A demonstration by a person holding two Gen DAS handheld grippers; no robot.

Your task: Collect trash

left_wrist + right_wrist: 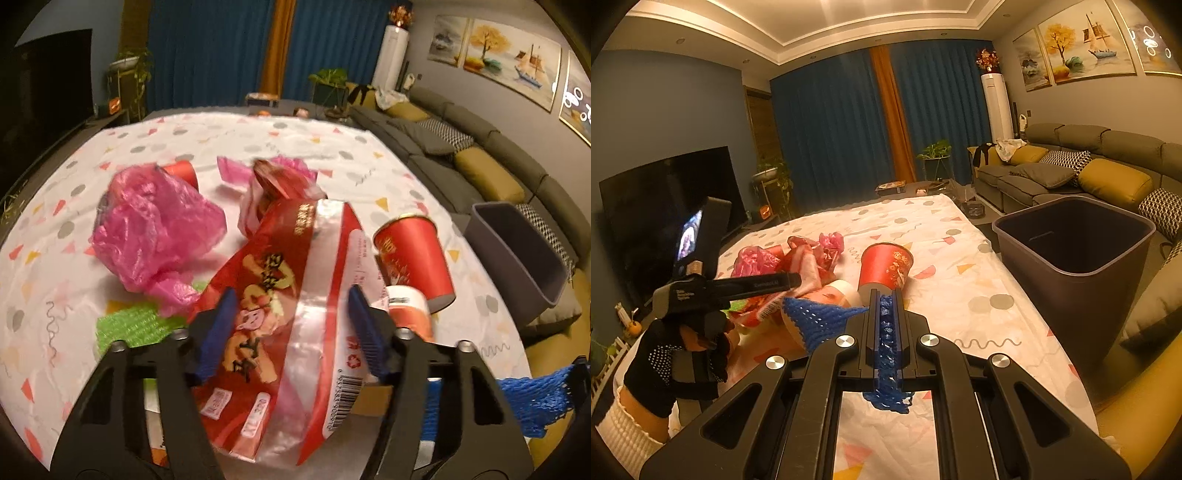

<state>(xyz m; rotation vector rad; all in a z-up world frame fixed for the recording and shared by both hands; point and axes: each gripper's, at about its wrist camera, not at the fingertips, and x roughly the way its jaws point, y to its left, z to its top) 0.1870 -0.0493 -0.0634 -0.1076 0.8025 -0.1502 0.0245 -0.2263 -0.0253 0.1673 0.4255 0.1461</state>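
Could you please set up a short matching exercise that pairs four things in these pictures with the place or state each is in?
Things:
1. blue foam net
2. red snack wrapper
3. red paper cup
4. grey bin

States:
A. lying on its side on the tablecloth
B. standing empty beside the table
C. clamped in the shut right gripper
D. between the pads of the left gripper, not pressed

Pairs: 1-C, 2-D, 3-A, 4-B

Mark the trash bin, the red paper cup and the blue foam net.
trash bin point(1071, 254), right wrist view, front wall below the rim.
red paper cup point(882, 267), right wrist view, side wall.
blue foam net point(820, 319), right wrist view, flared part left of the gripper.
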